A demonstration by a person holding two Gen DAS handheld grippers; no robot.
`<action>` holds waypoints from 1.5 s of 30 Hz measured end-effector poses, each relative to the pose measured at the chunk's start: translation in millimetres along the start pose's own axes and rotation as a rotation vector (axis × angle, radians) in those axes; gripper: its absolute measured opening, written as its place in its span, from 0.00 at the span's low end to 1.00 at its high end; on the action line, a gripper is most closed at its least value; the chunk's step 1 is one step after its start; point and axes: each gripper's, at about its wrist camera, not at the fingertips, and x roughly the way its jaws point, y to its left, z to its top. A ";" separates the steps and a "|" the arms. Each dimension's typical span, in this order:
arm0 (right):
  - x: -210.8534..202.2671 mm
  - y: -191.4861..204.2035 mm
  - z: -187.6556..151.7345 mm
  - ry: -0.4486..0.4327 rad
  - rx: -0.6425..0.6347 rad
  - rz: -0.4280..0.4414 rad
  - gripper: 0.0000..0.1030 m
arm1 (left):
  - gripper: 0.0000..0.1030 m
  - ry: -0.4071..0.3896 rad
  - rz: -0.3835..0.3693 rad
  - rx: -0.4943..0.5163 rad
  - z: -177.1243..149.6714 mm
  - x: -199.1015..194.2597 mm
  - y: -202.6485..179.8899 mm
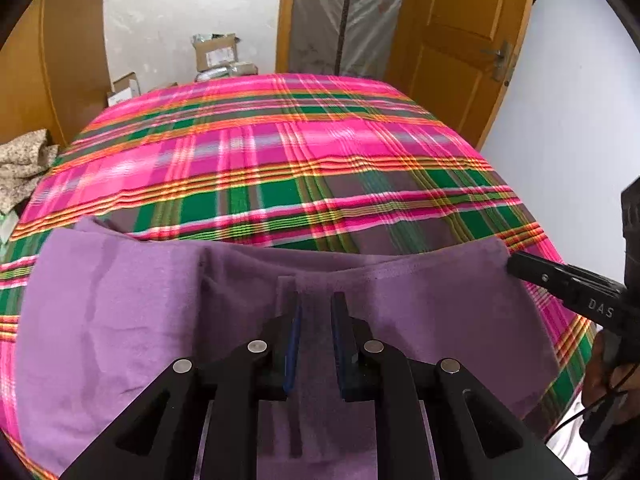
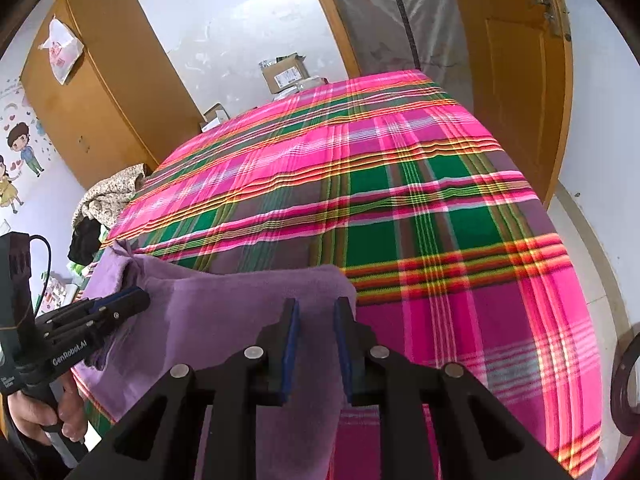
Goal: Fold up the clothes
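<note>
- Purple cloth (image 1: 120, 320) fills the bottom of your left wrist view, draped under the left gripper (image 1: 316, 300); its blue pads stand a little apart with fabric lying in the gap, and you cannot tell from here whether they pinch it.
- Your right gripper (image 2: 316, 304) sits over the garment's right corner, fingers likewise slightly parted; cloth runs between and below them, but a firm grip is not clear either.
- Seen from the left camera, the right gripper's tip (image 1: 516, 266) touches the far right corner of the cloth, which suggests you are holding or steadying that edge.
- That purple garment lies at the near edge of the bed, on the pink-and-green plaid blanket (image 1: 280, 160), with its upper hem sagging in a curve between your two tools.
- Both tools point downward across the same hem, probably so you can carry it forward together for a fold.
- A floral bundle (image 2: 116, 188) waits off the bed's left side, well apart from your work.
</note>
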 end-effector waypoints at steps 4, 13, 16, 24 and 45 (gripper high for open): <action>-11.4 -2.5 -12.1 -0.007 0.017 0.017 0.25 | 0.15 -0.014 0.010 0.003 -7.1 -12.1 1.4; -25.2 -8.8 -40.4 0.015 0.055 0.061 0.33 | 0.15 -0.009 0.018 -0.011 -28.6 -26.0 7.0; -25.6 -7.1 -45.6 0.024 0.054 0.071 0.34 | 0.15 -0.012 0.022 -0.017 -32.5 -28.7 7.8; -25.4 -3.1 -47.5 0.029 0.045 0.069 0.35 | 0.15 -0.031 0.041 -0.023 -34.4 -35.7 10.6; -19.2 -3.4 -46.1 0.044 0.046 0.071 0.36 | 0.15 -0.021 0.044 -0.024 -36.8 -32.6 11.8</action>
